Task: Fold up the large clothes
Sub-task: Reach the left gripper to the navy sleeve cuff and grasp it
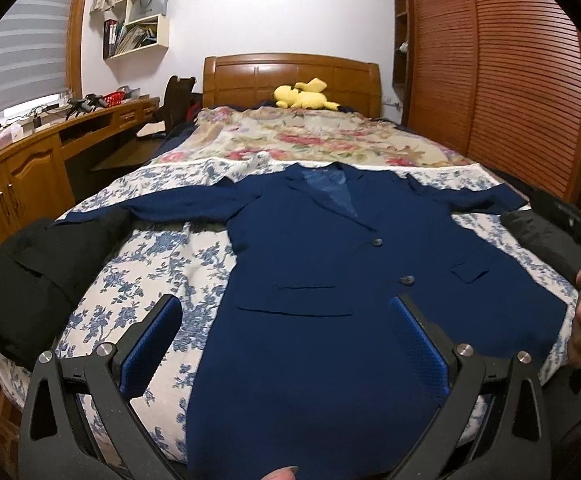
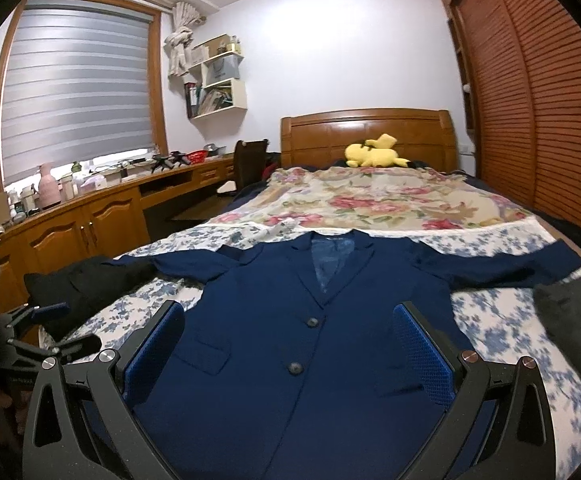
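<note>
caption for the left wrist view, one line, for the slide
Open left gripper hovers over a navy blazer laid flat, front up, sleeves spread, on a floral-sheeted bed.

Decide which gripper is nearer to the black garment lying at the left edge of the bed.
Left. The left gripper hangs over the blue jacket's left half, beside the black garment. The right gripper hangs over the jacket's middle, farther off.
</note>
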